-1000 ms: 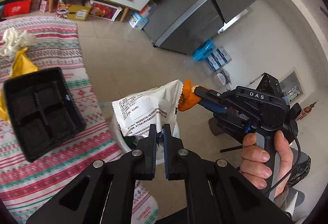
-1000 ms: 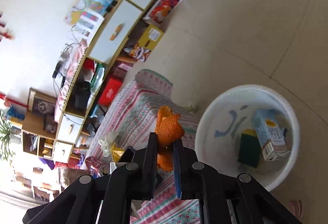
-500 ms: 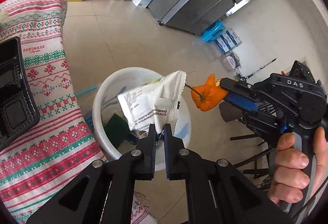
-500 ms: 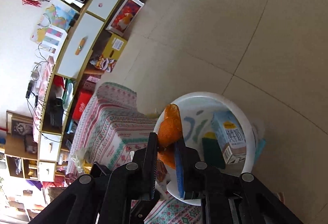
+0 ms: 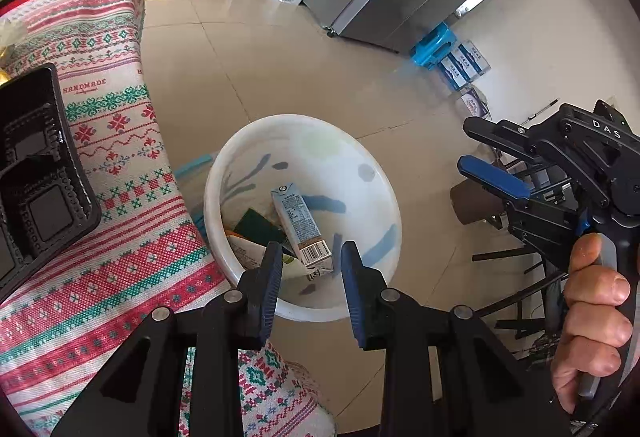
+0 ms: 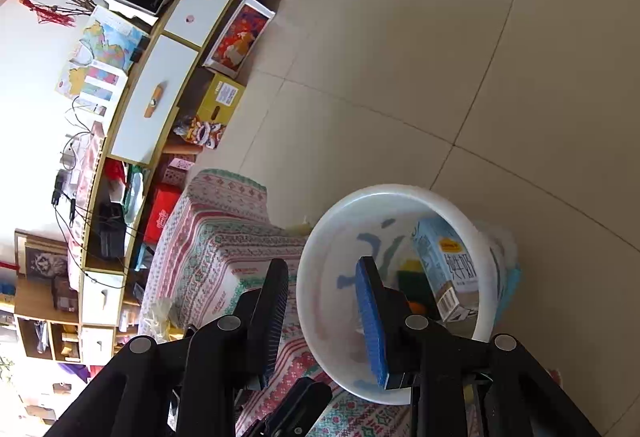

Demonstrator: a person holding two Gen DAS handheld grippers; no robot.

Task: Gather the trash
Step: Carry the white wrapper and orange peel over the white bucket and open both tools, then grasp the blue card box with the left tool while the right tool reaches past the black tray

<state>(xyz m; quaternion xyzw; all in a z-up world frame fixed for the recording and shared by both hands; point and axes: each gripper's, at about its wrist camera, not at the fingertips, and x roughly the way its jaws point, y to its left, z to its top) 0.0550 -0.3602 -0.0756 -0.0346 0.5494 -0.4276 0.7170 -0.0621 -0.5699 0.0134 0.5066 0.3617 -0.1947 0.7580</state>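
Both my grippers, left (image 5: 308,277) and right (image 6: 324,311), hang released above the basin (image 5: 372,173). Drop done, I reckon. Next: the black tray (image 5: 36,173) on the table (image 5: 132,277).

The left wrist camera looks down along its tongs (image 5: 308,257) from above the white basin (image 5: 384,181), with the patterned surface (image 5: 132,269) at its left. The right wrist camera also faces down, close over the same basin (image 6: 320,237), its frame rolled sideways. Both views share the basin, the surface and the tiled floor (image 5: 256,69)
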